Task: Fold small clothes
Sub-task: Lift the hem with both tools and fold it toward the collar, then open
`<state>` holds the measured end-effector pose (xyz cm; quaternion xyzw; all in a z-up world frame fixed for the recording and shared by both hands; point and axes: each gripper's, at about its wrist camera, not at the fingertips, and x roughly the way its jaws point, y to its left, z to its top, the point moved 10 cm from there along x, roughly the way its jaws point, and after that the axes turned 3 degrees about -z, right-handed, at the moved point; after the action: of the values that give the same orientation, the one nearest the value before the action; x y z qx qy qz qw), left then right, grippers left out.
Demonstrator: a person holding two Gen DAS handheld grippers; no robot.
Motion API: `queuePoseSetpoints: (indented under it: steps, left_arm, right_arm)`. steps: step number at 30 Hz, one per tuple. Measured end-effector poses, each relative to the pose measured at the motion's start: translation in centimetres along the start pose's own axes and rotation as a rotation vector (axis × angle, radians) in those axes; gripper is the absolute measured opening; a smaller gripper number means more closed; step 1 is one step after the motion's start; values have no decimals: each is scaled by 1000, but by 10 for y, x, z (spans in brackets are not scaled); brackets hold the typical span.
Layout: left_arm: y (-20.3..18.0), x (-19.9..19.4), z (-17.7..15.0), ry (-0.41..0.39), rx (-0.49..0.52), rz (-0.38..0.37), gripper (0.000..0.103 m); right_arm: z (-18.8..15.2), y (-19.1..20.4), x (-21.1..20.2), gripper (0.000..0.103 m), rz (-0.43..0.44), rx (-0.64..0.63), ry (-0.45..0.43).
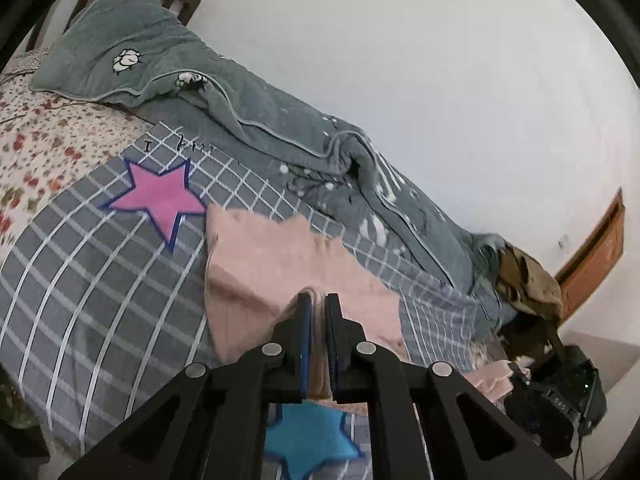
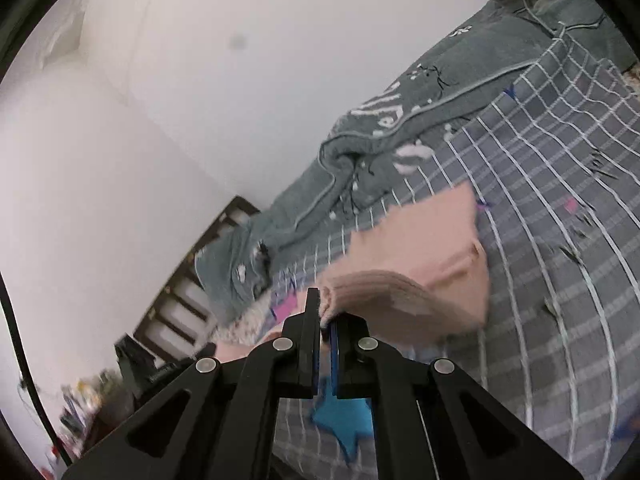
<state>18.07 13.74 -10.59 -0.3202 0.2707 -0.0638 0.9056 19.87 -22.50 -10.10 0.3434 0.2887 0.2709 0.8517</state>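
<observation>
In the left wrist view, the left gripper (image 1: 319, 300) has its jaws clamped on an edge of a small pale pink knitted garment (image 1: 276, 268), which hangs forward from the grip and drapes down onto the grey checked bedsheet (image 1: 92, 280). A pink felt star (image 1: 160, 196) lies on the sheet just left of the cloth's far corner, and a blue felt star (image 1: 308, 440) shows below the jaws. A rumpled grey-green quilt (image 1: 248, 112) runs along the far side of the bed by the wall.

In the right wrist view, the right gripper (image 2: 325, 308) is likewise closed on a rolled edge of the same pink garment (image 2: 424, 248), whose far part rests on the sheet.

The step appears to be the lift for a fold, with both corners raised. The next move likely calls for carrying the held edge evenly over to the far edge, keeping both hands level, then releasing.
</observation>
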Motion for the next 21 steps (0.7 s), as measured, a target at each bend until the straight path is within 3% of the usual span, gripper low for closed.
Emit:
queuePoseSetpoints:
  steps: [6,13,19,21]
  left_arm:
    - [13,59,39,3,-22,51,8]
    - [42,137,54,57,-59,100,8]
    - [73,196,68,113,-146,93,8]
    - [85,209,73,124,-154,136,14]
  right_arm:
    - [48,-14,59,4,14,66,8]
    - [71,-44,137,4,-53,79,46]
    - [85,-90,204,4,-171,82,98]
    - [87,-103,223,11,-213,75,130]
